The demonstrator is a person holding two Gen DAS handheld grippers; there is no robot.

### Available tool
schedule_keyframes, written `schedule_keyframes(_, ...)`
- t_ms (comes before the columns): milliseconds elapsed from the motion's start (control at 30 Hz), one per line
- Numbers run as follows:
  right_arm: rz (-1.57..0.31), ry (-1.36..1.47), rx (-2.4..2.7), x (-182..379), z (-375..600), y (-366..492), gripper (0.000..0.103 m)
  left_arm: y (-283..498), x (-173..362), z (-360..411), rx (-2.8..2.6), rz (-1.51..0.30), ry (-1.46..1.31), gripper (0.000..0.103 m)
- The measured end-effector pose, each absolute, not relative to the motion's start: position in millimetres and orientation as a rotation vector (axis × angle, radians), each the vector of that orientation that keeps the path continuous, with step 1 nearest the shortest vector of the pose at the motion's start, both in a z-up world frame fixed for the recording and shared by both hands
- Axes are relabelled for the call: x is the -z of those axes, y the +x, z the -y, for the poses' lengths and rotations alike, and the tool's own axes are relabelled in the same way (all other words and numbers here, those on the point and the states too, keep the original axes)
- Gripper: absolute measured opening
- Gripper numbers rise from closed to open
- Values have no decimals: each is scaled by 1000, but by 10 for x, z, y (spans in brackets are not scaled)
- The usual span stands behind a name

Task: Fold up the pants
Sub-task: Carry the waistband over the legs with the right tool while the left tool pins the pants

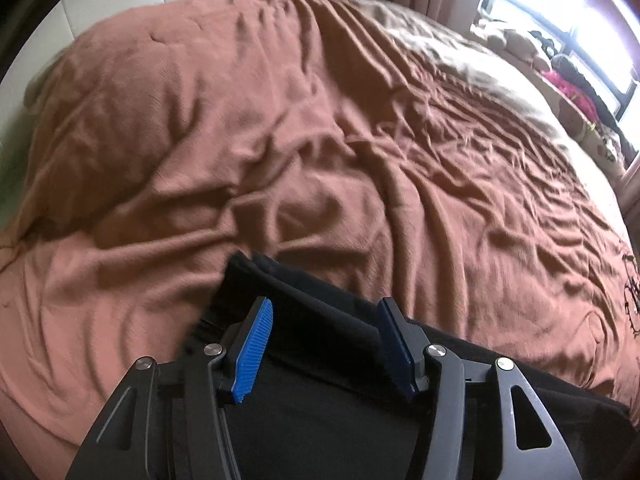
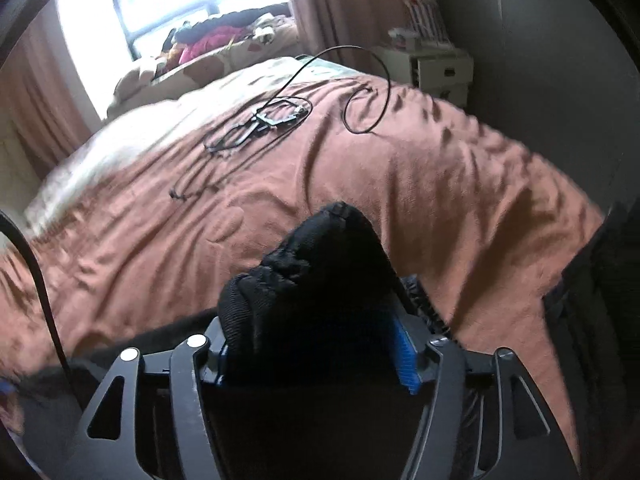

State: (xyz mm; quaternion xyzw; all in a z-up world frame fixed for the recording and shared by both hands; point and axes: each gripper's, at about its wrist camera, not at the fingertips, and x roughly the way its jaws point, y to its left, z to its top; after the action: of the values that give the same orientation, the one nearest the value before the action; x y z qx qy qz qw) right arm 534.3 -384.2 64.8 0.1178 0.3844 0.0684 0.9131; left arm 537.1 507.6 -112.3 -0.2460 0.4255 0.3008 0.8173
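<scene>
The black pants (image 1: 320,320) lie at 6 o'clock on the bedspread (image 1: 280,140), between the spread pads of the left gripper (image 1: 324,340). The right gripper (image 2: 316,344) looks clamped on a bunched wad; it may slip, and the cable (image 2: 280,116) at 12 o'clock could snag.

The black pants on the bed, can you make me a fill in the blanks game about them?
1. The pants are colored ____.
2. The bedspread beneath them is colored ____.
3. The right gripper is bunching up the ____.
4. Far out on the bedspread lies a tangle of black ____.

Missing words: black; brown; pants; cable
</scene>
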Motion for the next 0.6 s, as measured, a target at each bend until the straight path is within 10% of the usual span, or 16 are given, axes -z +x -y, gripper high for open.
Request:
schedule_keyframes(267,-893,481,-216,-619,4072,5508,73,5516,1422,-5114,-721,-981,-568,56)
schedule_keyframes(467,-937,488,-180,-520,4113,5747,78,5506,1498,-5145,-731,-996,-578,8)
schedule_keyframes(600,-970,469,-97,-425,4068,5971,86,5552,1448,-5082,-716,-1014,-518,3)
